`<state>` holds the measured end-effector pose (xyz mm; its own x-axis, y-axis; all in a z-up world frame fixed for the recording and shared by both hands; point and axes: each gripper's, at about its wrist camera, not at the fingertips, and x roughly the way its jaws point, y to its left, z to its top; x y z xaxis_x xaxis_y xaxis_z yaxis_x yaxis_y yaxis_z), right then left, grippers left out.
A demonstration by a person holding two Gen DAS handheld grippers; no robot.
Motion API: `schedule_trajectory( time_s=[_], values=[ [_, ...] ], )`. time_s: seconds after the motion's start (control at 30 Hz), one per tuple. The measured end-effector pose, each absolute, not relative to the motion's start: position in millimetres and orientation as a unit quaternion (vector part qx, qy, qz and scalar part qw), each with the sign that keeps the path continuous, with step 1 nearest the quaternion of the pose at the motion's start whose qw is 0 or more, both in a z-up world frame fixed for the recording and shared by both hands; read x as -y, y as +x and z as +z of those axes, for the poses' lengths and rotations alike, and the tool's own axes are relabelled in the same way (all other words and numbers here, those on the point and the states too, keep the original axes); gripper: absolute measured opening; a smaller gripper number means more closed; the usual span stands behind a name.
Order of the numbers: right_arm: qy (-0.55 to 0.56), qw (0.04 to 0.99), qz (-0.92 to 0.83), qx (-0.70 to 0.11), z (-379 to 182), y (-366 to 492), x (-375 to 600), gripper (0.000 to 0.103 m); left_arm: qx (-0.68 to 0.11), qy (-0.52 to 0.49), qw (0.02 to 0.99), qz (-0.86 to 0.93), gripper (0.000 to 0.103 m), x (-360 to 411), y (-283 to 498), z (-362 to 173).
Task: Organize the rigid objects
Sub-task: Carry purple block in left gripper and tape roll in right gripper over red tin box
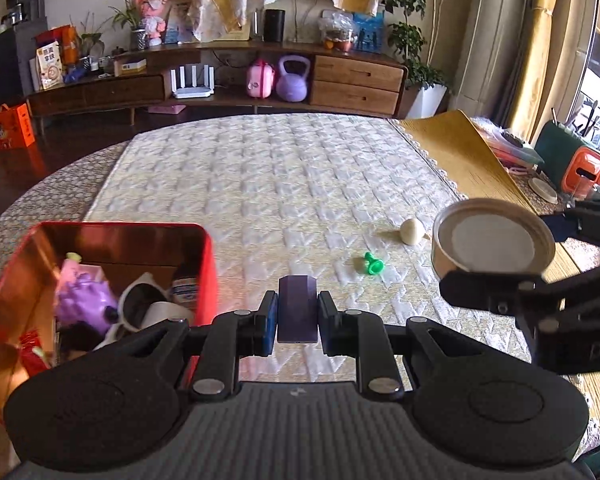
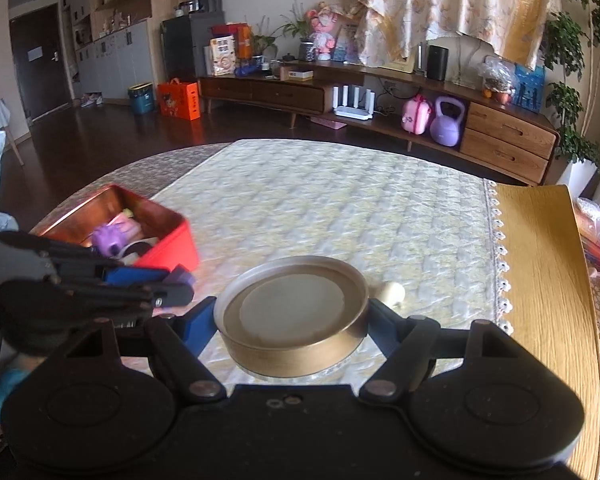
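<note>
My left gripper (image 1: 297, 316) is shut on a small dark purple block (image 1: 297, 308), held above the quilted cloth just right of the red tin box (image 1: 204, 240). The box holds several items, among them a purple toy (image 1: 82, 304) and white sunglasses (image 1: 140, 304). My right gripper (image 2: 292, 320) is shut on a round gold-rimmed lid (image 2: 292, 316), held above the cloth; it also shows in the left wrist view (image 1: 492, 240). A green plastic piece (image 1: 374, 266) and a cream egg-shaped object (image 1: 412, 231) lie on the cloth between the grippers.
The table has a quilted cream cloth (image 1: 280, 180) and a yellow wood-grain mat (image 2: 540, 280) on the right. An orange appliance (image 1: 584, 170) and a plate (image 1: 542, 190) stand at the far right edge. The red box (image 2: 168, 236) sits at the table's left.
</note>
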<state>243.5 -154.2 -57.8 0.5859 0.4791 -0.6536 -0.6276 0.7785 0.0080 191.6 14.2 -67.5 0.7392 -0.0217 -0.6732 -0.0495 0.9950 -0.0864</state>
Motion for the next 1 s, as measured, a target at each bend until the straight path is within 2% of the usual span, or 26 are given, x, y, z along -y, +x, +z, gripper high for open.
schedule_trajectory(
  time_s=[0.53,1.0],
  values=[
    [-0.116,0.866,0.357,-0.331,-36,190,90,0.078,-0.346,-0.064,0.935,0.05,0.021,-86,147,-37],
    [-0.136,0.844,0.402,-0.329,-35,164,27,0.078,-0.354,-0.08,0.928,0.086,0.021,-152,140,-38]
  ],
)
